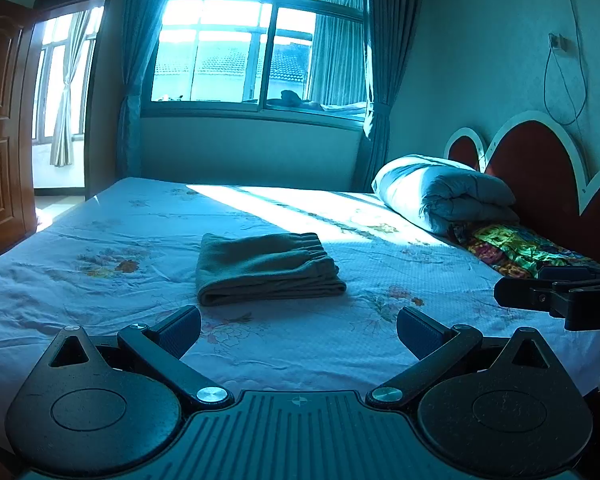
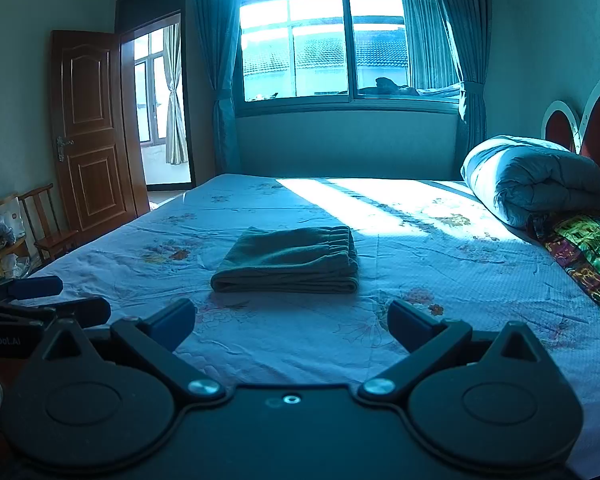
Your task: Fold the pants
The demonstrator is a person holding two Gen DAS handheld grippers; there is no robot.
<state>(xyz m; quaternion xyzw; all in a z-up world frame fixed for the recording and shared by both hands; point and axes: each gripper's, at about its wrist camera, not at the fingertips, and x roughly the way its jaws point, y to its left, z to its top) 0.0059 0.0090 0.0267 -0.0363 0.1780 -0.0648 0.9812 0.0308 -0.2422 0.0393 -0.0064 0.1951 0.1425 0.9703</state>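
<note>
The grey-green pants (image 1: 266, 268) lie folded into a compact stack on the bed (image 1: 100, 248), elastic waistband toward the window. They also show in the right wrist view (image 2: 290, 262). My left gripper (image 1: 299, 326) is open and empty, held just short of the pants, above the sheet. My right gripper (image 2: 292, 320) is open and empty too, likewise short of the pants. The right gripper shows at the right edge of the left wrist view (image 1: 500, 294). The left gripper shows at the left edge of the right wrist view (image 2: 82, 298).
A rolled grey duvet (image 1: 444, 194) and a colourful cloth (image 1: 516, 248) lie at the bed's right end by the red headboard (image 1: 540, 168). A window (image 1: 256, 40) is behind the bed. An open wooden door (image 2: 90, 128) and a chair (image 2: 50, 220) stand at the left.
</note>
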